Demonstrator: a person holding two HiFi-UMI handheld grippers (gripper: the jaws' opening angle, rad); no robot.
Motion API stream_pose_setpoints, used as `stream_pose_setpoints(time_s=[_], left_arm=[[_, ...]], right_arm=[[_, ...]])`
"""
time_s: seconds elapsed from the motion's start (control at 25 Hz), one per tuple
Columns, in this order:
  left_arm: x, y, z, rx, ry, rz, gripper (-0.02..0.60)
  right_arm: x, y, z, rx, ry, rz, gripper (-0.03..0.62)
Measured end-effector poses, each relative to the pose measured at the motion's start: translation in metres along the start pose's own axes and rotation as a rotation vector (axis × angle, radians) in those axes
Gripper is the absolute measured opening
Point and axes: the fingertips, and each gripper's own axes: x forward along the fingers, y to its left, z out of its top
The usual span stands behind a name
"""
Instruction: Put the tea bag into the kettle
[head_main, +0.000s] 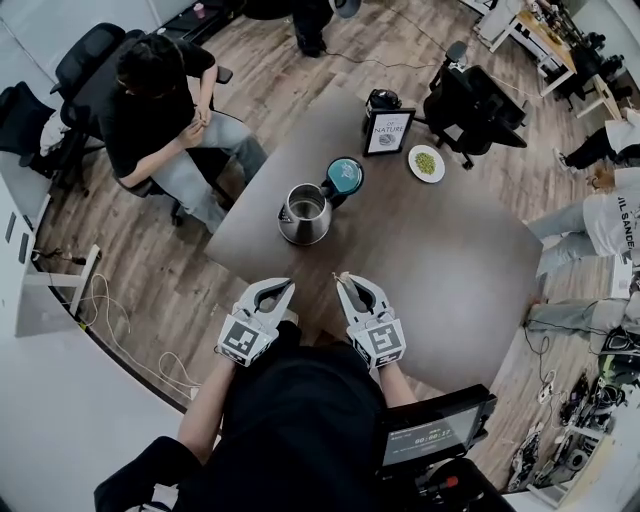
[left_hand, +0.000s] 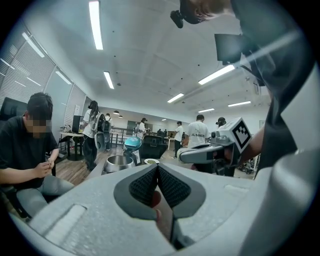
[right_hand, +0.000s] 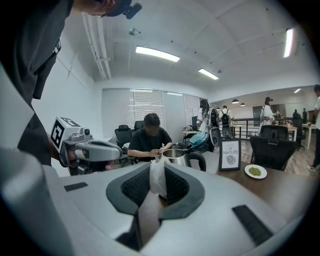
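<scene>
Right hand-held gripper (head_main: 347, 282) — near level — pinches the tea bag (right_hand: 158, 179); left hand-held gripper (head_main: 283, 288) closed.

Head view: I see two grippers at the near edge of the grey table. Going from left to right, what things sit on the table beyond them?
kettle → teal lid → framed sign → small white plate with green bits on it
</scene>
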Motion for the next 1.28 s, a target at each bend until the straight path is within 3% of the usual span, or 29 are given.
stream_pose_setpoints(time_s=[0.64,1.28], left_arm=[[-0.020,0.006,-0.005,-0.002,-0.032,0.011,0.003],[-0.047,0.021,-0.005,-0.002,-0.073,0.072,0.003]], right_arm=[[0.036,0.014,0.007,-0.001,0.011,0.065,0.052],[0.069,-0.002,0.128,-0.064,-0.160,0.121,0.052]])
